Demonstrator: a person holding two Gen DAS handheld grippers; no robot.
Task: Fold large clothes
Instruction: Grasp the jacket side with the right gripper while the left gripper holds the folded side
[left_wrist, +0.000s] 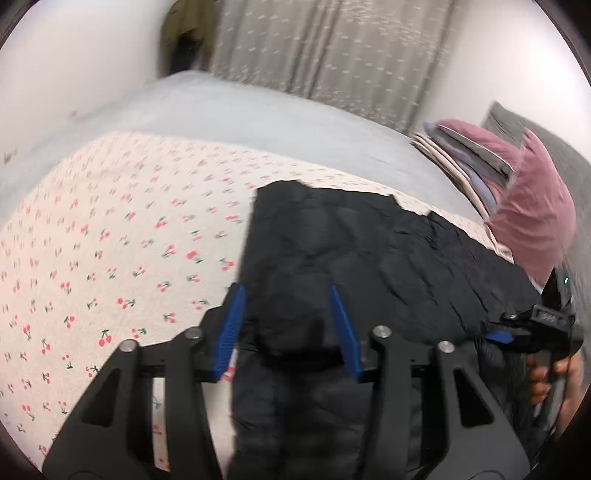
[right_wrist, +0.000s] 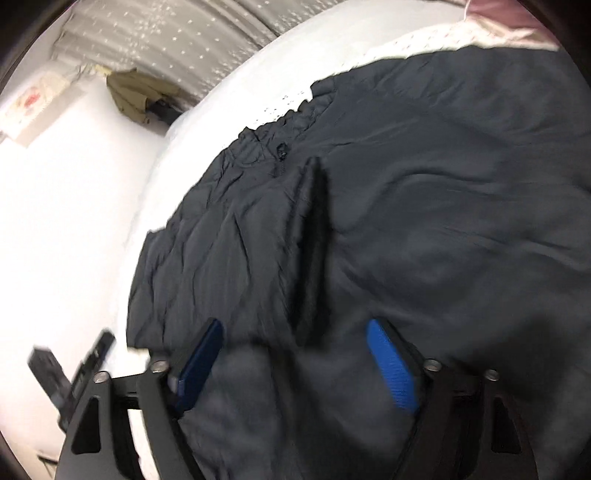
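Bed with cherry-print sheet (left_wrist: 110, 229) carries the dark puffer jacket (left_wrist: 351, 251), spread from 6 toward 2 o'clock. Left gripper (left_wrist: 288, 325) open, jacket edge between the pads but not pinched. Right gripper (right_wrist: 295, 365) open over the lining, holding nothing. Suggest pinching both hem corners cleanly, then folding flat toward the collar zipper (right_wrist: 280, 162).
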